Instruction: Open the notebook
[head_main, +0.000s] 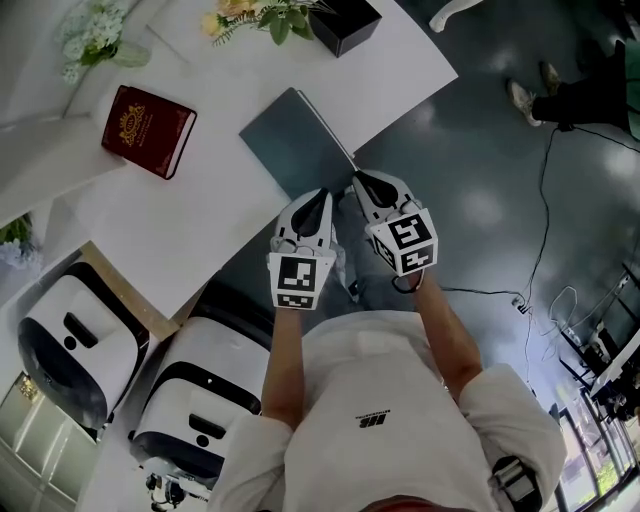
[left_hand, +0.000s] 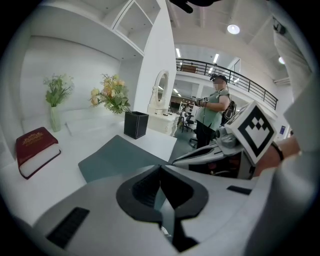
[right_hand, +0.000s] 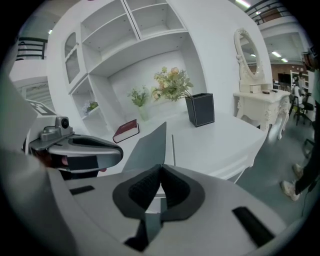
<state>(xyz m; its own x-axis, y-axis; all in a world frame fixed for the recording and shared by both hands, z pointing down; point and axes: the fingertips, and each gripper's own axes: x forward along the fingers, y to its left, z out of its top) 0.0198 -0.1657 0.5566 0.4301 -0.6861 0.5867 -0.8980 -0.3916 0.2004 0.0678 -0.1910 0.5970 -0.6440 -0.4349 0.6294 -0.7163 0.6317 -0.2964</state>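
A grey-green notebook (head_main: 295, 140) lies on the white table (head_main: 200, 210), its near corner over the table's edge. Both grippers meet at that near edge, side by side. My right gripper (head_main: 357, 178) is shut on the cover; in the right gripper view the cover (right_hand: 150, 147) rises from the closed jaws (right_hand: 161, 167) as a tilted sheet, with a pale page edge beside it. My left gripper (head_main: 322, 192) is closed too, and a thin grey-green strip of the cover shows between its pads (left_hand: 160, 172). The rest of the notebook (left_hand: 115, 157) lies beyond it.
A dark red book (head_main: 148, 130) lies left of the notebook. A black box (head_main: 343, 22) and flowers (head_main: 255, 15) stand at the table's far side. White machines (head_main: 70, 335) sit on the floor by the table. A person (left_hand: 212, 115) stands beyond the table.
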